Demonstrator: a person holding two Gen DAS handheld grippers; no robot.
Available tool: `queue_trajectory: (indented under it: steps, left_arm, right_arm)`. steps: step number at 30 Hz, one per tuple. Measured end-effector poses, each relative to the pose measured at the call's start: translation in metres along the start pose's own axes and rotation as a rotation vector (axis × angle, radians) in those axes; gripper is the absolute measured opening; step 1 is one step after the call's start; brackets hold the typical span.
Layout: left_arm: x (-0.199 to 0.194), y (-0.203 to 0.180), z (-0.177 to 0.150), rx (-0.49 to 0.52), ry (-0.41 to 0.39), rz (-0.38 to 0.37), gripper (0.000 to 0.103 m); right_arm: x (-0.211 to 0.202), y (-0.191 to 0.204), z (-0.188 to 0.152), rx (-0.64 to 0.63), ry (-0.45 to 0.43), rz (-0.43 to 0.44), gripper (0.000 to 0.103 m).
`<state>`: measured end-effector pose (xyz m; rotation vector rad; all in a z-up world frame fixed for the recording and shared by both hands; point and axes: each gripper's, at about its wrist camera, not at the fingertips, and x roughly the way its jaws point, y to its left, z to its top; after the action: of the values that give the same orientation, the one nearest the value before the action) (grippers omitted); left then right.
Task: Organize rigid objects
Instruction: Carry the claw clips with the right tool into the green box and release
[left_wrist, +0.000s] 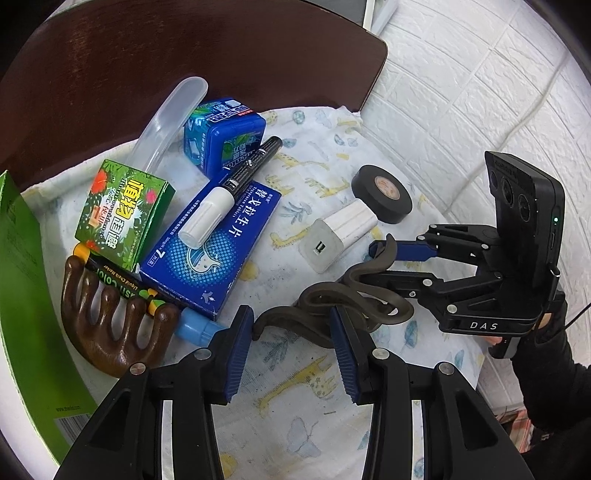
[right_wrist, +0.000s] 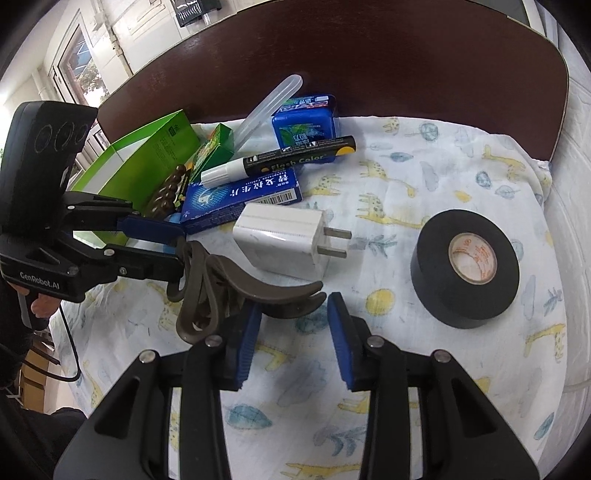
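Note:
A dark olive claw hair clip (left_wrist: 317, 291) (right_wrist: 229, 273) hangs just over the giraffe-print cloth (left_wrist: 295, 413) between both grippers. My left gripper (left_wrist: 291, 321) (right_wrist: 179, 256) is shut on the clip's body, with its blue pads on either side. My right gripper (right_wrist: 294, 304) (left_wrist: 373, 262) has its fingertips around the clip's curved prong tips, and I see no pad pressing on them. A white plug charger (left_wrist: 332, 236) (right_wrist: 280, 240) and a black tape roll (left_wrist: 382, 194) (right_wrist: 432, 280) lie on the cloth just beyond.
At the left sit a blue medicine box (left_wrist: 218, 240), a chalk marker (left_wrist: 236, 184), a small green box (left_wrist: 122, 210), a brown wooden comb (left_wrist: 110, 325), a blue tin (left_wrist: 225, 136) and a clear case (left_wrist: 166, 122). An open green carton (right_wrist: 147, 162) stands far left. A dark wooden board (right_wrist: 332, 55) rises behind.

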<state>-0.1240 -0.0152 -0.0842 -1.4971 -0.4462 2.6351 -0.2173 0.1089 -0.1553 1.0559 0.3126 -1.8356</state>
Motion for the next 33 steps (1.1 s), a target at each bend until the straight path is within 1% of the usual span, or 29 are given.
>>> queue_trajectory:
  steps: [6,9,10,13,15,16,17,19,20,23,27,30,33]
  left_arm:
    - [-0.006,-0.003,-0.002,-0.005,-0.012,0.042,0.042]
    - [-0.01,-0.003,-0.004,-0.021,-0.02,0.077,0.042]
    - [-0.01,-0.002,-0.004,-0.025,-0.019,0.074,0.042]
    - [-0.007,0.0,-0.003,-0.042,-0.024,0.061,0.042]
    - [-0.004,0.001,-0.001,-0.052,-0.014,0.041,0.042]
    - [-0.004,0.001,-0.001,-0.056,-0.015,0.045,0.042]
    - [-0.004,0.001,-0.001,-0.054,-0.015,0.042,0.042]
    - [-0.004,0.001,-0.001,-0.063,-0.018,0.039,0.042]
    - [-0.004,0.002,-0.001,-0.071,-0.02,0.035,0.042]
    - [-0.004,0.001,-0.002,-0.098,-0.027,0.028,0.042]
    - [-0.011,-0.008,-0.004,-0.081,-0.045,0.036,0.042]
    - [-0.021,-0.014,-0.002,-0.078,-0.072,0.04,0.042]
    - [-0.035,-0.018,0.0,-0.079,-0.102,0.05,0.042]
  right_arm:
    - [-0.005,0.005,-0.001,-0.042,0.0,-0.063,0.034]
    - [-0.01,0.005,0.002,-0.059,-0.013,-0.075,0.043]
    - [-0.011,0.005,0.002,-0.069,-0.015,-0.078,0.045]
    - [-0.006,0.007,0.006,-0.097,-0.006,-0.076,0.045]
    - [-0.001,0.007,0.009,-0.101,0.002,-0.041,0.044]
    - [0.0,0.007,0.01,-0.106,0.003,-0.018,0.037]
    - [0.0,0.008,0.009,-0.116,0.005,-0.018,0.036]
    - [0.001,0.012,0.009,-0.143,0.009,-0.049,0.033]
    - [0.0,0.013,0.008,-0.146,0.007,-0.054,0.033]
    - [-0.004,0.014,0.006,-0.118,-0.001,-0.067,0.033]
    - [-0.012,0.018,0.001,-0.08,-0.015,-0.092,0.033]
    - [-0.021,0.02,-0.001,-0.047,-0.03,-0.094,0.033]
    - [-0.03,0.027,-0.001,-0.044,-0.054,-0.11,0.033]
